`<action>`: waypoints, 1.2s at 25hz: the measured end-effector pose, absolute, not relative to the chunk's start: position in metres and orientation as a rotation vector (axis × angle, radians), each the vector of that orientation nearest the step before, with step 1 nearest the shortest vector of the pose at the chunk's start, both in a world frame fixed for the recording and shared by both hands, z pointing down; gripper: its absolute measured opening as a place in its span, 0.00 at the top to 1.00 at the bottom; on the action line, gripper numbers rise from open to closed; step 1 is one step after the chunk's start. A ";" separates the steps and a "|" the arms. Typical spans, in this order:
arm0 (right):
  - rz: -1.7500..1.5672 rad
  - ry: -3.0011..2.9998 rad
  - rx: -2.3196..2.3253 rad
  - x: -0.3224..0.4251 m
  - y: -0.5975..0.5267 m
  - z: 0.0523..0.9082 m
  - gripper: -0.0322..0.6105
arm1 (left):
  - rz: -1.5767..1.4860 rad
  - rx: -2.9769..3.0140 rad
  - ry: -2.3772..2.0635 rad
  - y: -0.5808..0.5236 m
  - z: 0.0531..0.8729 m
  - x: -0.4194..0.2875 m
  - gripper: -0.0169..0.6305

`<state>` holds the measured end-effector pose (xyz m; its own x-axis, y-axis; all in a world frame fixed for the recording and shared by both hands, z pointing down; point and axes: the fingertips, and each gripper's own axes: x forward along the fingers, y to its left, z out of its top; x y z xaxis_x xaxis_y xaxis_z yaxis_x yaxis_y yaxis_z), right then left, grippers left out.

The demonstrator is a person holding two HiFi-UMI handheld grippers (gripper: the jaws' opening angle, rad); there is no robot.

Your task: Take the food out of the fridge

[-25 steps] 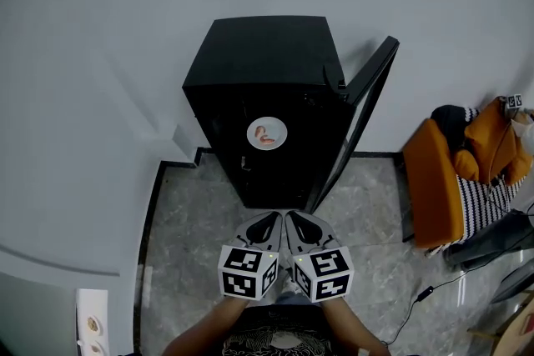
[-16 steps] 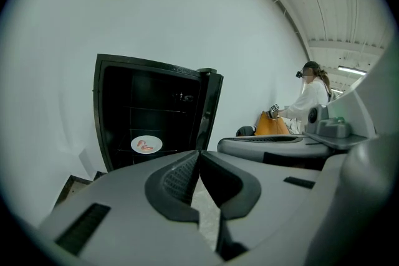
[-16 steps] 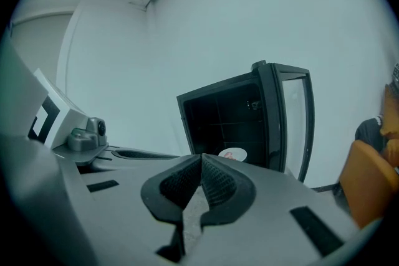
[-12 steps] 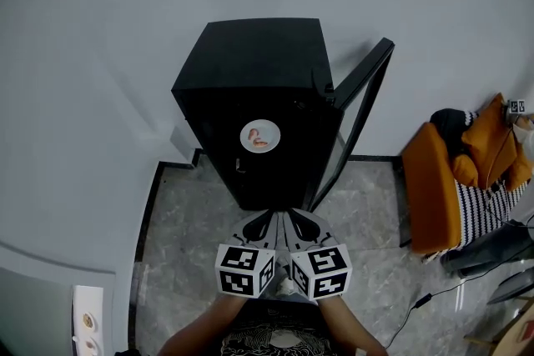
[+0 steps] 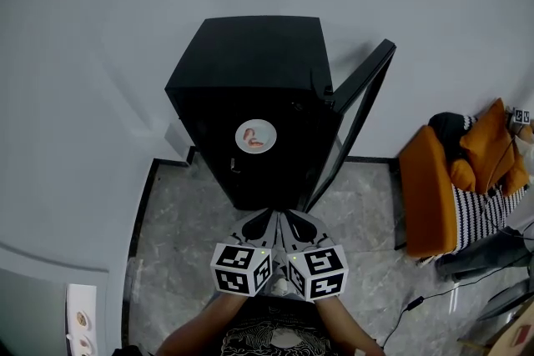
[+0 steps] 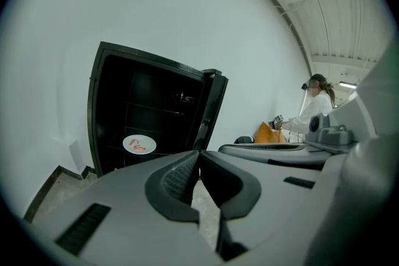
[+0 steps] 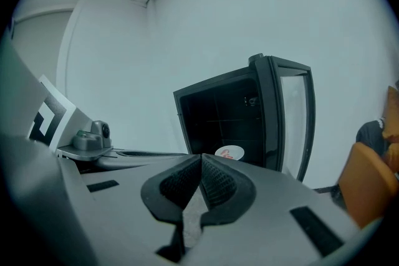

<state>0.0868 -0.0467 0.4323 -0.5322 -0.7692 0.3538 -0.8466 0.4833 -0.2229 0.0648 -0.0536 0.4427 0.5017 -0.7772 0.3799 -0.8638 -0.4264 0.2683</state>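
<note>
The fridge (image 5: 250,71) door (image 5: 357,104) is standing open (plate (image 5: 255,135) of food sitting inside). The left hand-held gripper (image 5: 267,217) and right hand-held gripper (image 5: 289,218) are hanging pinched together, empty, with nothing taken out yet.

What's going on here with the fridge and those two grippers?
A person stands in front of a black fridge whose door is open. A plate of food sits on a shelf inside, untouched. The left gripper and right gripper are held side by side short of it, both with jaws together and empty.
</note>
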 end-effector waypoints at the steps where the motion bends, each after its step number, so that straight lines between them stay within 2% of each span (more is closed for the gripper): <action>1: 0.554 -2.518 1.392 0.087 -0.050 0.434 0.92 | 0.263 2.315 -1.352 -0.057 0.444 0.065 0.95; 30: 0.548 -2.414 1.344 0.061 -0.164 0.463 0.92 | -0.345 1.858 -1.069 -0.196 0.520 0.014 0.95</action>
<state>0.0605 -0.1641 0.4626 -0.5044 -0.7342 0.4544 -0.8585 0.4829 -0.1728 0.0138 -0.1964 0.5201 0.5810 -0.7906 0.1934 -0.5280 -0.1853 0.8288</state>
